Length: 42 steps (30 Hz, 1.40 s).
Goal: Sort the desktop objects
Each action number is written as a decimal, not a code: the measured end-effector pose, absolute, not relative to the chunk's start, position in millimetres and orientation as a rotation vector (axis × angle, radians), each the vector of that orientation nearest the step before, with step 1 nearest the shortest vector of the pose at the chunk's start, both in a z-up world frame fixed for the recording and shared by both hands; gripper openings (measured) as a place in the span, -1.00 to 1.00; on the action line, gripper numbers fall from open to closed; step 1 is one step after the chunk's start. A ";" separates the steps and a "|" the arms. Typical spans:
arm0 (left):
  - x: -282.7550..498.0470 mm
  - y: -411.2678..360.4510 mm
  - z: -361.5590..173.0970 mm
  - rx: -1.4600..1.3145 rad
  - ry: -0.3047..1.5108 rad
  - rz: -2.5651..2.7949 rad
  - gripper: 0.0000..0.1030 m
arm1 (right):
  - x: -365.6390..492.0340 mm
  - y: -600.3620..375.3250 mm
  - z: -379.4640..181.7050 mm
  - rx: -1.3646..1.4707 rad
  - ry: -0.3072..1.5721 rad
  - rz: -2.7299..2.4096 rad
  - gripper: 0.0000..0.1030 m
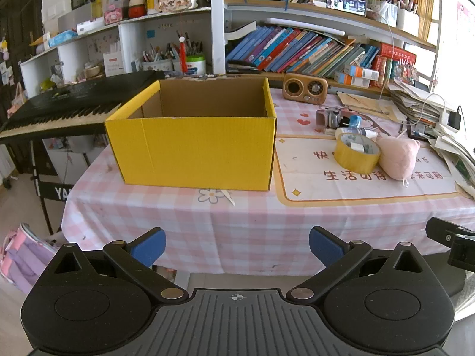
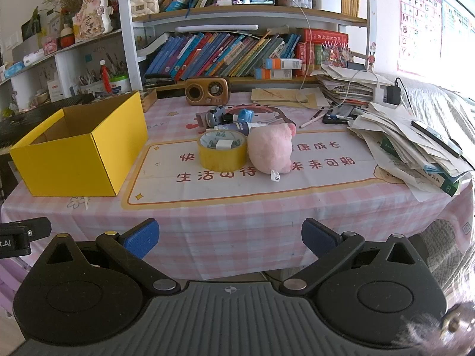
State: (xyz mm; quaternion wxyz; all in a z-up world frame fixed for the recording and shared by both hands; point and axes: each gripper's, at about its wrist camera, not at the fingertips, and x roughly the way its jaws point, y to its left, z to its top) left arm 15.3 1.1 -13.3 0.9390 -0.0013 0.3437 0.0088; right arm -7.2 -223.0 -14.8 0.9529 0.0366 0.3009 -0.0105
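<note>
Both tools hang off the near edge of the pink-checked tablecloth-covered tabletop [image 2: 225, 219], clear of everything on it. The left gripper [image 1: 237, 244] and the right gripper [image 2: 230, 235] each have their 2 blue-padded fingers spread wide with nothing between them.

The open yellow corrugated cardboard box [image 1: 193, 151] sits toward the tabletop's left edge and looks empty as far as its inside shows. The things to sort cluster mid-table on the printed mat:

- The yellow roll of packing tape [image 2: 222, 154] lies flat, touching the pink plush toy [image 2: 270, 148] on its right. It is probably stiff and fairly light, with a slick outer face. Pinching across the ring wall, 1 finger inside the core, should hold better than spanning the whole roll. A small white block [image 2: 222, 144] rests inside the core and could spill out.
- The plush is soft, light and squashy; a deep grip across its middle should do.
- Behind them, a small white bottle [image 2: 237, 126] lies on its side beside a grey toy camera [image 2: 212, 115]; round and likely to roll, so grip across its body.
</note>
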 end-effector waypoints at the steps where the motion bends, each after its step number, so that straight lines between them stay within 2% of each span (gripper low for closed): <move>1: 15.8 1.3 -13.4 -0.002 0.704 0.018 1.00 | -6.7 -223.1 -15.7 0.075 0.614 -0.021 1.00; 28: 25.3 2.8 -20.3 0.001 0.731 -0.016 1.00 | 3.7 -217.0 -22.2 0.084 0.650 -0.022 1.00; 42: 46.9 -27.5 -28.4 0.004 0.766 -0.075 1.00 | 13.1 -245.2 -27.4 0.093 0.682 -0.072 1.00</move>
